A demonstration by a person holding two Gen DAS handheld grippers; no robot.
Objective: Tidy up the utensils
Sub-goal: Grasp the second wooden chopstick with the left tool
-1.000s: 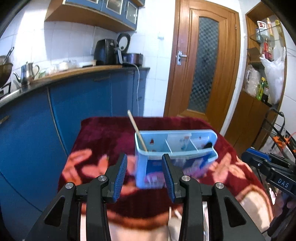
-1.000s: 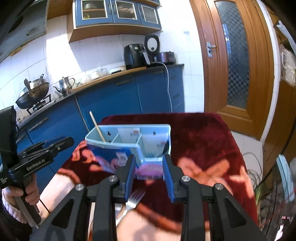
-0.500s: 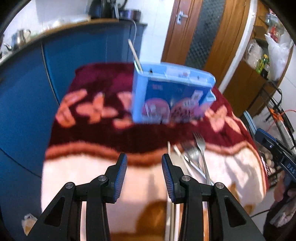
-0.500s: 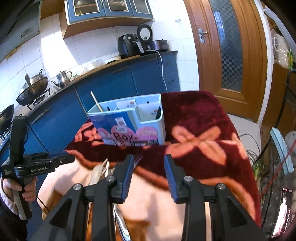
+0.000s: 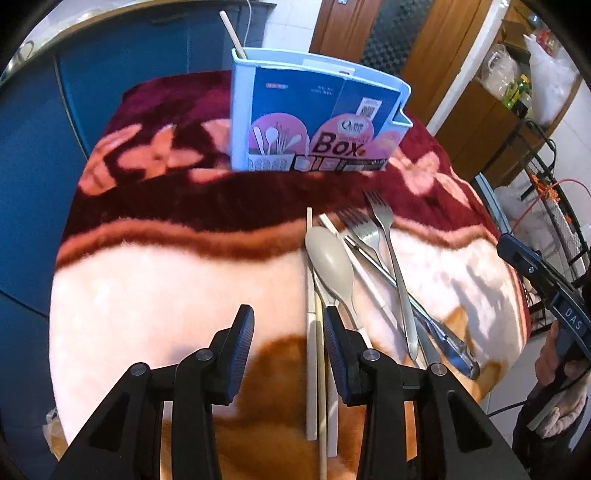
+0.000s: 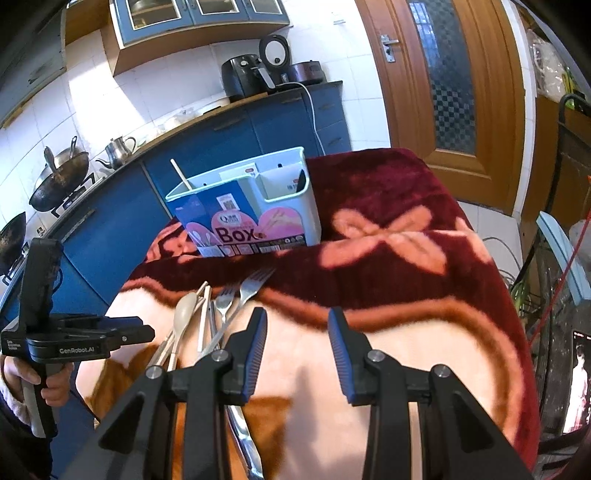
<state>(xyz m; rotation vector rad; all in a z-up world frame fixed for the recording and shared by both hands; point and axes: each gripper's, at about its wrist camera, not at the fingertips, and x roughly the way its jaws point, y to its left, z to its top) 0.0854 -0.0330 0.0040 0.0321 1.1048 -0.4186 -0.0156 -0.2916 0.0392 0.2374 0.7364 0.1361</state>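
A light blue utensil box (image 5: 314, 122) with compartments stands upright on the blanket-covered table; one wooden chopstick (image 5: 231, 33) leans in its left end. It also shows in the right wrist view (image 6: 255, 214). A pile of utensils lies in front of it: a beige spoon (image 5: 330, 258), two metal forks (image 5: 384, 236), pale chopsticks (image 5: 311, 332) and a metal handle. My left gripper (image 5: 288, 332) is open and empty, just left of the pile. My right gripper (image 6: 297, 339) is open and empty, just right of the pile (image 6: 207, 310).
The table wears a maroon and cream floral blanket (image 5: 166, 280). Blue kitchen cabinets (image 6: 110, 236) stand behind and to the left. A wooden door (image 6: 454, 85) is at the back right. A wire rack (image 5: 554, 206) stands right of the table.
Both grippers have pulled back from the box and tilted down toward the near part of the table. The utensil pile has come into full view. Both stay open.
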